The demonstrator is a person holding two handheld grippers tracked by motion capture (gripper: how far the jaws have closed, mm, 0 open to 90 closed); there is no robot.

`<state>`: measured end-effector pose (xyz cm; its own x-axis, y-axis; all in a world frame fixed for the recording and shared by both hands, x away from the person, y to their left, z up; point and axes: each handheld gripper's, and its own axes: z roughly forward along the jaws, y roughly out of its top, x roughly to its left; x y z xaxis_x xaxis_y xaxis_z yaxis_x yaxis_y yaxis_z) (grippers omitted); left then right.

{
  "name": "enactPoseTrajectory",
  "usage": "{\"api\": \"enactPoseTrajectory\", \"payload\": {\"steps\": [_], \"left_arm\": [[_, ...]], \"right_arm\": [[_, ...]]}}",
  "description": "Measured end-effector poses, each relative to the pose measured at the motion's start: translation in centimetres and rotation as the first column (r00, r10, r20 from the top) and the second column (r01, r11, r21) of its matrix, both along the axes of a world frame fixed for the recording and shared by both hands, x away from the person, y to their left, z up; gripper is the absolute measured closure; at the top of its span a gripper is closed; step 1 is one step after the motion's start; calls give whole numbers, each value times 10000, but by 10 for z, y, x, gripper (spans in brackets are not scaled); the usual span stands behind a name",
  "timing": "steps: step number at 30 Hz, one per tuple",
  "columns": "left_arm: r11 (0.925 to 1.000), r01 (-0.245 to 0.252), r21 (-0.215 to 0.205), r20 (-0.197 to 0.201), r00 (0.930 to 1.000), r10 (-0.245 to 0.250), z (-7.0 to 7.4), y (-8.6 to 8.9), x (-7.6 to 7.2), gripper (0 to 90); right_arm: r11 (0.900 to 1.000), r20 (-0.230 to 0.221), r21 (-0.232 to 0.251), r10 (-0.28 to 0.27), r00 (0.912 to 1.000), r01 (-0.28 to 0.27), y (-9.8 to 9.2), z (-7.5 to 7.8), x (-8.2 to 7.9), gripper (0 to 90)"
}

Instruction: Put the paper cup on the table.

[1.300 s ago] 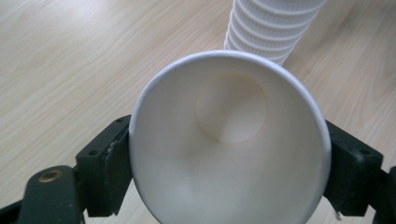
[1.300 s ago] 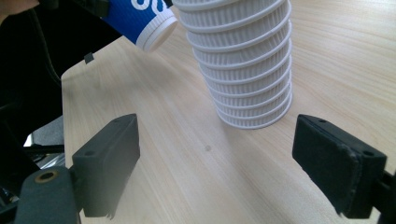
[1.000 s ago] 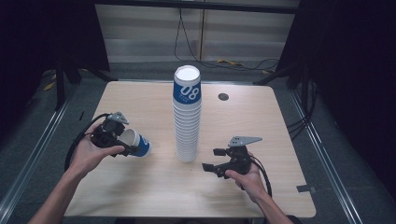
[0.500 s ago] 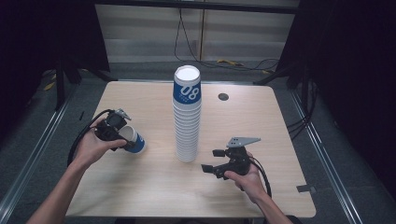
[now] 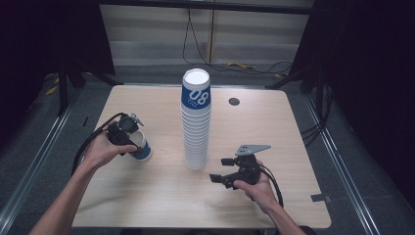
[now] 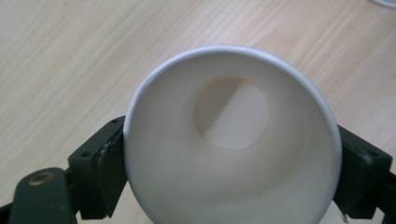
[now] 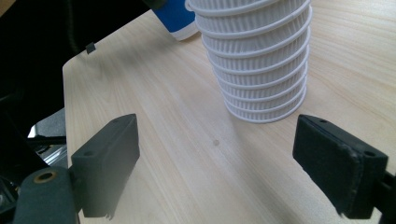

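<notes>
A single paper cup point(image 5: 140, 147) is being pinched at its rim by the left gripper point(image 5: 128, 138) near the table's point(image 5: 147, 205) left edge, mouth tilted toward the hand, while the right gripper point(image 5: 225, 170), jaws spread and empty, is being held just right of the cup stack point(image 5: 196, 122).

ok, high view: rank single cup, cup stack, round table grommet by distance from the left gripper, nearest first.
1. single cup — clamped in the left gripper, table's left.
2. cup stack — centre of table.
3. round table grommet — far side, right of the stack.
</notes>
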<state>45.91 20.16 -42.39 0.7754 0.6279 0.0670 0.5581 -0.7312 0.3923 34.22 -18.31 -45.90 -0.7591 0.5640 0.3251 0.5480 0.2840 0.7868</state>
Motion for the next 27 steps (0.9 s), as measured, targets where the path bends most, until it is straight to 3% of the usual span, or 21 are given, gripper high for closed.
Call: {"api": "enactPoseTrajectory", "payload": {"steps": [6,9,27], "left_arm": [[9999,-117,-91,-96,9999,116,-8,1,6,134],[9989,-143,-447,-246,9996,132,-11,4,7,143],[9944,-188,-1037,-179,9997,170,-23,14,7,163]], "right_arm": [[10000,-31,-21,57,10000,-57,0,0,0,150],[10000,-46,12,39,10000,-39,0,0,0,150],[10000,-31,-14,13,10000,-13,0,0,0,150]]}}
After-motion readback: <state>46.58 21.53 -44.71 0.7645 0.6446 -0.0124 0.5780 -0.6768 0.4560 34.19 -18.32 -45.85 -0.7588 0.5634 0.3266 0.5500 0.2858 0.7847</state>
